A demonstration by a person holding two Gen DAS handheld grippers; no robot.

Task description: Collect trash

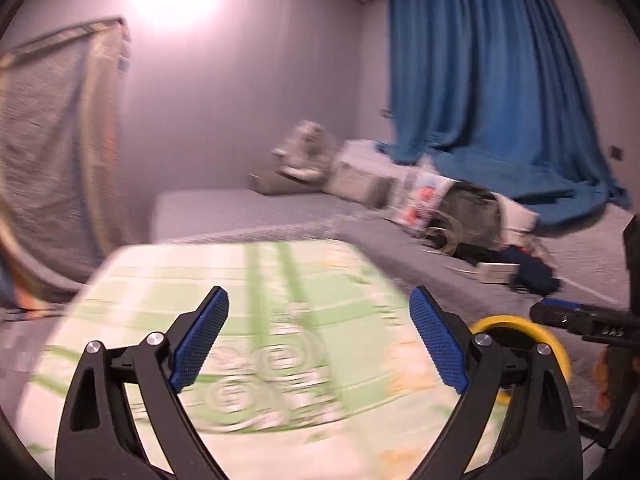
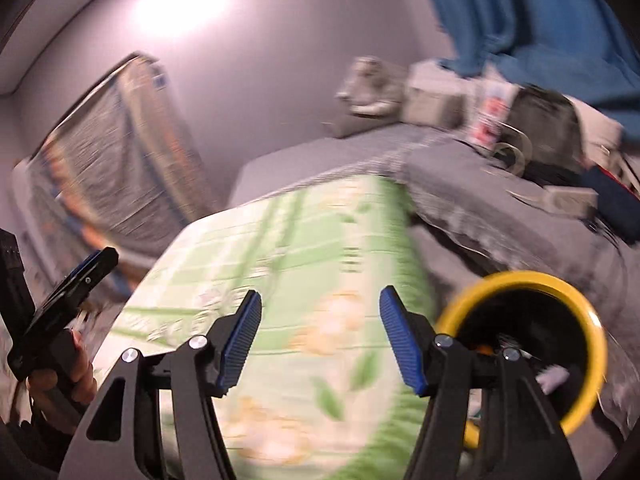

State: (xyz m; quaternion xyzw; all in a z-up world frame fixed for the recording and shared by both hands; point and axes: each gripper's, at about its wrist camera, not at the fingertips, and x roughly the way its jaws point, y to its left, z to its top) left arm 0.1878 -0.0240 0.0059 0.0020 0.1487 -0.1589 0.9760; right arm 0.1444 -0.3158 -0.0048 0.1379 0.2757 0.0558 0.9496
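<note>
My left gripper (image 1: 319,336) is open and empty, held above a green-and-white patterned pillow (image 1: 256,320). My right gripper (image 2: 320,340) is open and empty above the same pillow (image 2: 304,280). A yellow-rimmed bin (image 2: 576,360) sits on the grey floor mat just right of the right gripper; it also shows in the left wrist view (image 1: 556,348) behind the left gripper's right finger. Its inside is dark, with small pale and orange bits. The right gripper's tip (image 1: 580,316) shows at the right of the left view. Both views are blurred by motion.
A grey mattress (image 1: 248,208) lies against the wall. A pile of bags, boxes and clothes (image 1: 460,208) sits below a blue curtain (image 1: 488,80). A draped rack (image 1: 56,152) stands at the left. A small white box (image 1: 496,272) lies on the grey mat.
</note>
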